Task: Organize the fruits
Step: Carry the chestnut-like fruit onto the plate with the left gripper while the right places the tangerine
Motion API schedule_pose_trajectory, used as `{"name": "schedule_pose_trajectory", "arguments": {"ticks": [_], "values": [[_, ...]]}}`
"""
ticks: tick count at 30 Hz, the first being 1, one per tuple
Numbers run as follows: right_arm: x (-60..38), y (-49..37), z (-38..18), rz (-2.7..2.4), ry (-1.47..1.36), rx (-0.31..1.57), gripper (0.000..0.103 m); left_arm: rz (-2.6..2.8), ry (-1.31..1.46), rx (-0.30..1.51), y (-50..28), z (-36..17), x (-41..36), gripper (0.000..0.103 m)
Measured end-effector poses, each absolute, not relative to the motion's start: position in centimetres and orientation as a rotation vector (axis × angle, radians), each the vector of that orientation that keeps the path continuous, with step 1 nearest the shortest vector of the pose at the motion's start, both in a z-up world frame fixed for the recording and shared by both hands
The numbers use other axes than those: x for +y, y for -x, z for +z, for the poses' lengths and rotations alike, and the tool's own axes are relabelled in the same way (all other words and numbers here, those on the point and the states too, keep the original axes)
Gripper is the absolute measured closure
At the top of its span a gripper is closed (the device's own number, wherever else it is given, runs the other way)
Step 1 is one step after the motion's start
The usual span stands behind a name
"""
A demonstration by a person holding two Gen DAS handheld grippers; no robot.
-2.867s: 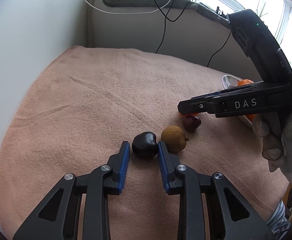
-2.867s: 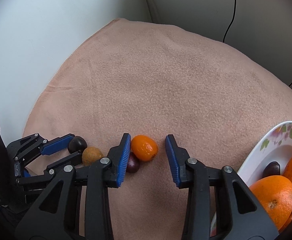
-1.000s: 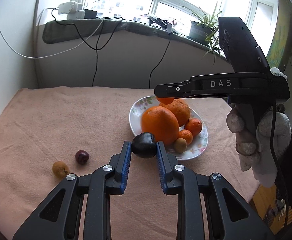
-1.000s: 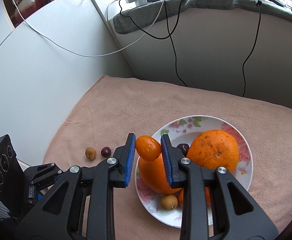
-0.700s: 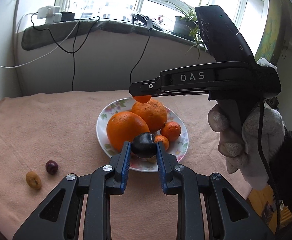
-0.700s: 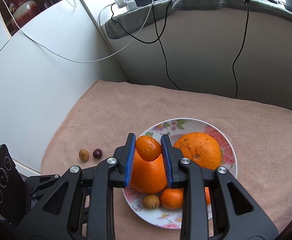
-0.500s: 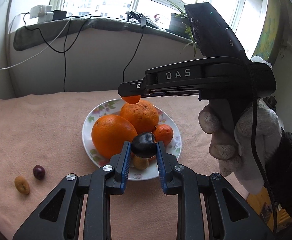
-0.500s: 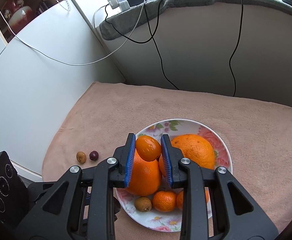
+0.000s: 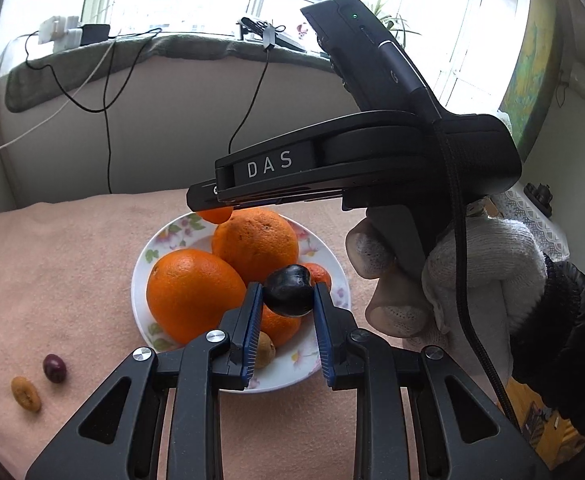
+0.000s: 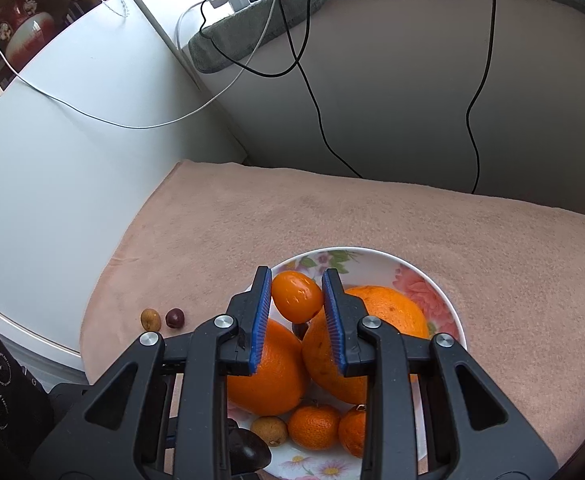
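Left gripper (image 9: 286, 300) clamps 1 dark plum (image 9: 288, 290); right gripper (image 10: 297, 298), at 12 o'clock, clamps 1 kumquat (image 10: 297, 297). Both fruits probably light, soft-skinned; hold them at mid-girth.

Hidden, cropped or too small to tell

Your right gripper (image 9: 212, 206) covers most of the kumquat (image 9: 213, 214) in the left wrist view; only its underside shows. Your left gripper (image 9: 286, 304) and its dark plum (image 9: 288, 290) cover part of the small mandarins (image 9: 319, 273) behind, and the floral plate (image 10: 448, 300) is cut by the bottom edge in the right wrist view. A dark fruit (image 10: 300, 330) wedged between the two big oranges (image 10: 268, 368) is barely visible. The brown fruit (image 9: 25, 393) on the towel (image 9: 52, 264) is too small to name.
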State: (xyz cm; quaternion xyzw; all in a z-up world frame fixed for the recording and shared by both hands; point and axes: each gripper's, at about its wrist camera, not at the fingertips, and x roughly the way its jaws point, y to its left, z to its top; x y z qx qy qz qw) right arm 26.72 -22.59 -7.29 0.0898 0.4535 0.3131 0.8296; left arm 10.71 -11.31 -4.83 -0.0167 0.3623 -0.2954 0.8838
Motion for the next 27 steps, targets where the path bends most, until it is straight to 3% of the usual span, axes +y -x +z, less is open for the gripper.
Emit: {"name": "schedule_pose_trajectory", "arguments": {"ticks": [6, 10, 12, 14, 18, 20, 27], "values": [[-22.5, -26.7, -7.5, 0.661, -0.197, 0.963, 0.073, -0.617, 0.035, 0.761, -11.0, -4.9, -11.3, 0.079], [-22.5, -26.5, -7.3, 0.656, -0.197, 0.946, 0.048, -0.611, 0.036, 0.761, -11.1, -5.0, -11.3, 0.078], [-22.6, -26.4, -7.1, 0.658, -0.195, 0.939, 0.042, -0.612, 0.036, 0.754, -11.0, -4.9, -11.2, 0.066], [-22.7, -26.3, -6.9, 0.656, -0.197, 0.929, 0.032, -0.609, 0.037, 0.748, -10.9, -4.8, -11.2, 0.044], [-23.2, -26.2, -6.4, 0.650, -0.222, 0.903, 0.018, -0.575, 0.028, 0.736, -10.7, -4.5, -11.0, 0.033], [-23.4, -26.2, -6.2, 0.647, -0.235, 0.897, 0.018, -0.564, 0.037, 0.741, -10.7, -4.4, -10.8, 0.028], [-23.5, -25.8, -5.9, 0.634, -0.229, 0.894, 0.017, -0.551, 0.035, 0.740, -10.2, -4.2, -10.5, 0.027]]}}
